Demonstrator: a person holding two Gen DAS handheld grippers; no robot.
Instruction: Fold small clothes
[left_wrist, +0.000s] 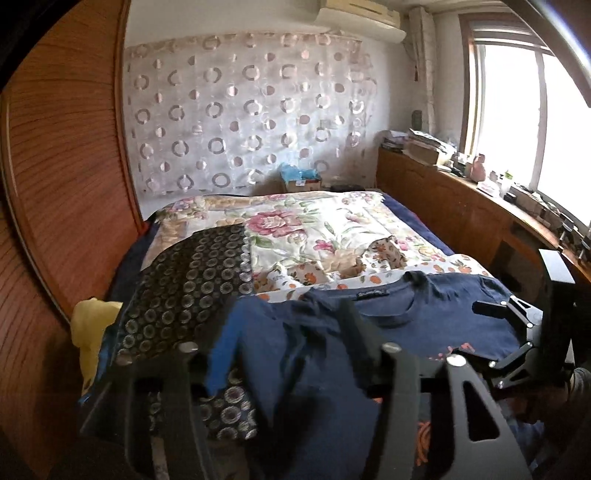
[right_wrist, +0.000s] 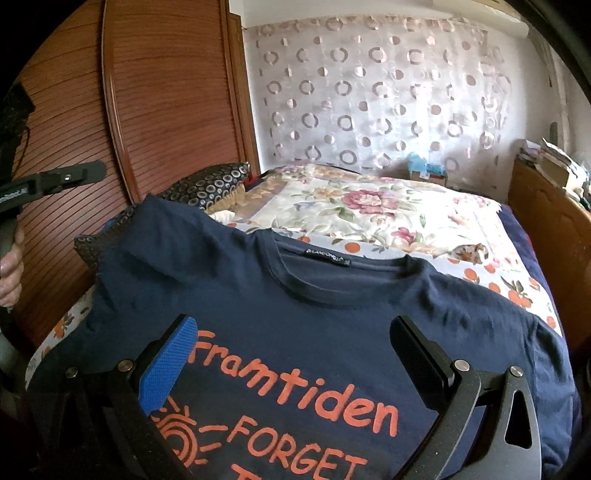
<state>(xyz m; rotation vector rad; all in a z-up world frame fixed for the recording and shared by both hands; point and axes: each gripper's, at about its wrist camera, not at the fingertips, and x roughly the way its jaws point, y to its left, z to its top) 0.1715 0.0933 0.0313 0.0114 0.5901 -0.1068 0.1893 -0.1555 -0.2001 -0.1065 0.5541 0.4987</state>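
Observation:
A navy T-shirt (right_wrist: 332, 317) with orange lettering lies face up on the bed, collar toward the far wall. My right gripper (right_wrist: 295, 332) is open just above its chest, with the blue pad (right_wrist: 170, 362) at the left. In the left wrist view the shirt (left_wrist: 424, 317) lies ahead, and its left sleeve (left_wrist: 288, 354) is lifted between my left gripper's (left_wrist: 284, 328) fingers, which are shut on it. The right gripper's body (left_wrist: 517, 332) shows at the right of that view. The left gripper's finger (right_wrist: 70, 177) shows at the left of the right wrist view.
A floral quilt (left_wrist: 314, 229) covers the bed. A dark circle-patterned cushion (left_wrist: 192, 273) and a yellow cloth (left_wrist: 92, 328) lie at the left. A wooden wardrobe (right_wrist: 147, 110) stands left; a wooden cabinet (left_wrist: 443, 199) with clutter runs under the window at right.

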